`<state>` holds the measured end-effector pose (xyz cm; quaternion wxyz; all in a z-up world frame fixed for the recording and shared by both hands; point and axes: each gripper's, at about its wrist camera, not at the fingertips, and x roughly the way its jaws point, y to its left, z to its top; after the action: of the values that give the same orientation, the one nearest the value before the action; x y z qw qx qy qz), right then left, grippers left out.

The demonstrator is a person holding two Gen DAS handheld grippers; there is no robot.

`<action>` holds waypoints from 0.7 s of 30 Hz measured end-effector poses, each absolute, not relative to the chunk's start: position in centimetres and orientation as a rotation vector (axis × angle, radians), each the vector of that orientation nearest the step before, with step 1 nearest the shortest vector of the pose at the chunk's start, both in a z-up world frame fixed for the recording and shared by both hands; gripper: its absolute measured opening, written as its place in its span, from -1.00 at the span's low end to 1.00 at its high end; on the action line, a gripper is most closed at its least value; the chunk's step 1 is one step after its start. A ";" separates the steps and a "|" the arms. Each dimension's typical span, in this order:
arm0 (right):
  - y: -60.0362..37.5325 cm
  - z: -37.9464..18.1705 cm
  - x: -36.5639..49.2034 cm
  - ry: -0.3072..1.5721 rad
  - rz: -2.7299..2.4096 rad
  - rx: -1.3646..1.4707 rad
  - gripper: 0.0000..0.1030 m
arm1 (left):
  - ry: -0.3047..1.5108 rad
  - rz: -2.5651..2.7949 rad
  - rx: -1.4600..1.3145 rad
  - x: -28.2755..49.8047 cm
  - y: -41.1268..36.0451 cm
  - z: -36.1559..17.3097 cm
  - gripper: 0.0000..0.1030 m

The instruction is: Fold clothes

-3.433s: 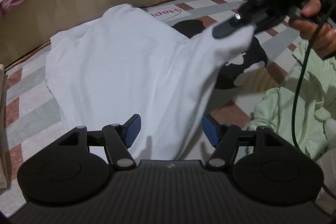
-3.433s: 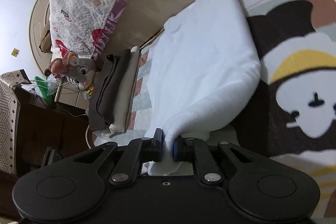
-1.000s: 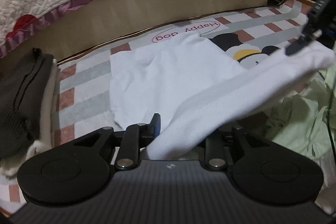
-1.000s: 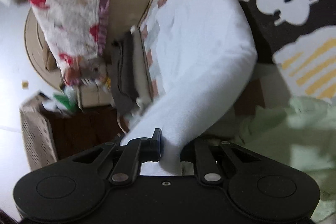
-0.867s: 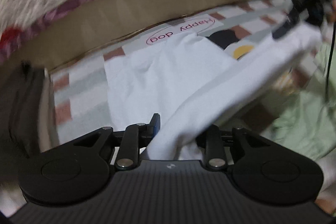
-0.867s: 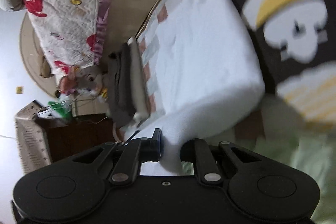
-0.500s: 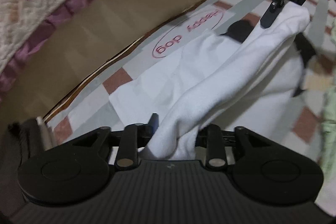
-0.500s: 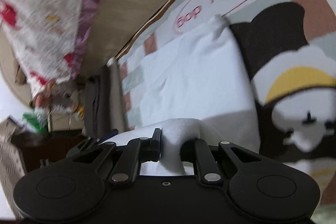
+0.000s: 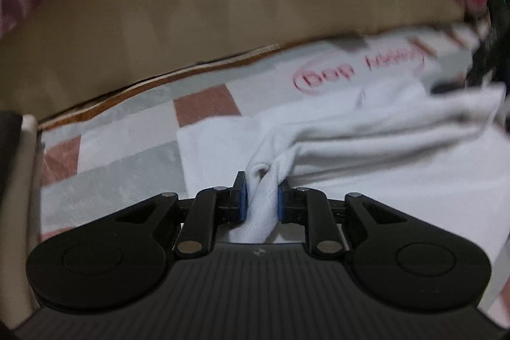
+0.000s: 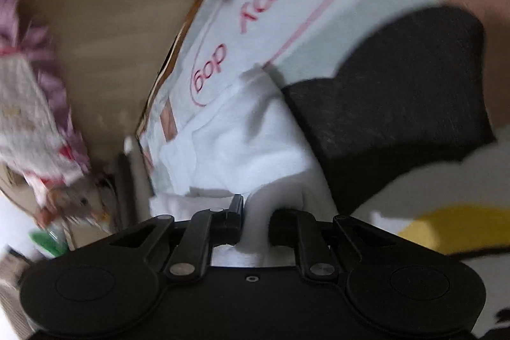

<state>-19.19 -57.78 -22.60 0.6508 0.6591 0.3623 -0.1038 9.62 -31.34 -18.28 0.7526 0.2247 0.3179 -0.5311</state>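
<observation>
**Fold carried over and nearly laid down**

Both tools have brought the lifted edge of the white garment [image 9: 366, 129] across its own body and down close to the patterned mat [image 9: 127, 129]. A second ago that edge hung in a long, raised band between them; now it sags low, just ahead of the tools, over the part of the garment lying flat by the red "Happy dog" print [image 10: 271, 8].

The left tool [image 9: 259, 196] stands narrow, its blue pads pinching a bunched ridge of cloth, and its jaws are closing. The right tool [image 10: 255, 222] also stands narrow with a fold of white cloth between its fingers, but its jaws are beginning to open, so its hold looks to be loosening.

Judging from this, the second fold is about complete: the carried edge sits over the far half, and letting go is probably next. Both views are motion-blurred, so whether the edges line up cannot be told.
</observation>
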 end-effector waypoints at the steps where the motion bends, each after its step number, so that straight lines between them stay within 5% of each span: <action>1: -57.8 -22.5 -19.0 0.815 -0.244 1.484 -0.62 | 0.686 -1.145 0.454 10.2 -31.2 -18.1 -0.29; 6: -57.0 -20.7 -19.6 0.659 -0.232 1.334 -0.53 | 0.567 -1.055 0.168 11.8 -27.0 -14.9 0.54; 7: -56.5 -20.1 -20.2 0.594 -0.205 1.296 -0.23 | 0.588 -1.061 0.107 12.2 -26.0 -14.6 0.69; 9: -56.4 -21.2 -21.9 0.465 -0.152 1.443 0.39 | 0.668 -1.085 0.074 12.9 -25.4 -15.1 0.69; 15: -58.5 -21.8 -26.8 0.186 -0.187 1.589 0.40 | 0.775 -1.078 0.184 13.5 -26.2 -17.5 0.67; 21: -57.5 -16.0 -26.1 0.466 -0.355 0.983 0.39 | 0.843 -1.158 0.078 14.7 -25.7 -18.3 0.67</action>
<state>-26.06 -57.55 -16.02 0.8407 0.4653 0.2204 -0.1679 14.66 -25.72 -18.35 0.7535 0.0357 0.3864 -0.5307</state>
